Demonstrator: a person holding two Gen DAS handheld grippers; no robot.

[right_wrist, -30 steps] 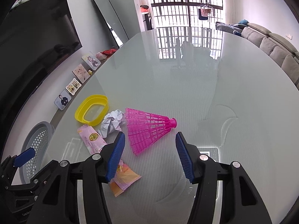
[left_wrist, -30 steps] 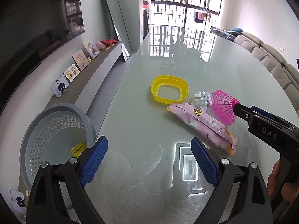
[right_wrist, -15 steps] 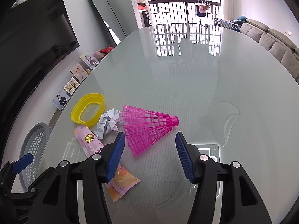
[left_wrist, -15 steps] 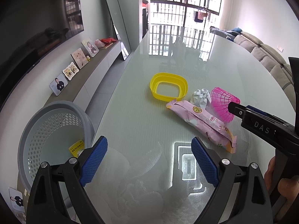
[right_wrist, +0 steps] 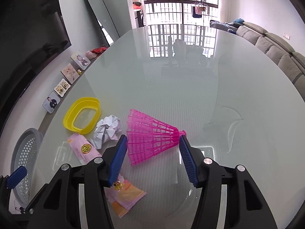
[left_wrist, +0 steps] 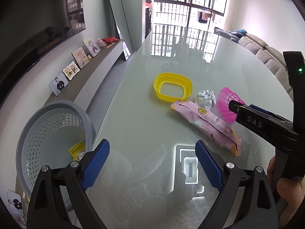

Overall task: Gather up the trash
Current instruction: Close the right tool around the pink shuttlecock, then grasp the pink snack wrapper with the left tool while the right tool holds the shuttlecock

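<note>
Worktop (right_wrist: pixel 190 80) mostly bare beyond the pink shuttlecock (right_wrist: pixel 152 139): wide open glass toward the window and toward the sofa side. Near-left worktop edge close to the clutter; grey perforated basket (left_wrist: pixel 47 133) below that edge, off the worktop, yellow packet (left_wrist: pixel 77 150) inside.

Right gripper (right_wrist: pixel 152 158) angled down, jaws apart, straddling the shuttlecock: one pad just beside the flared skirt, other beside the cork tip, no visible squeeze. Left gripper (left_wrist: pixel 152 162) angled down, jaws apart, nothing between them, over bare glass.

Left of shuttlecock: crumpled paper ball (right_wrist: pixel 108 129) just beside the skirt, then yellow ring (right_wrist: pixel 82 118). Pink wrapper (right_wrist: pixel 85 149) running under the right gripper's left finger.
</note>
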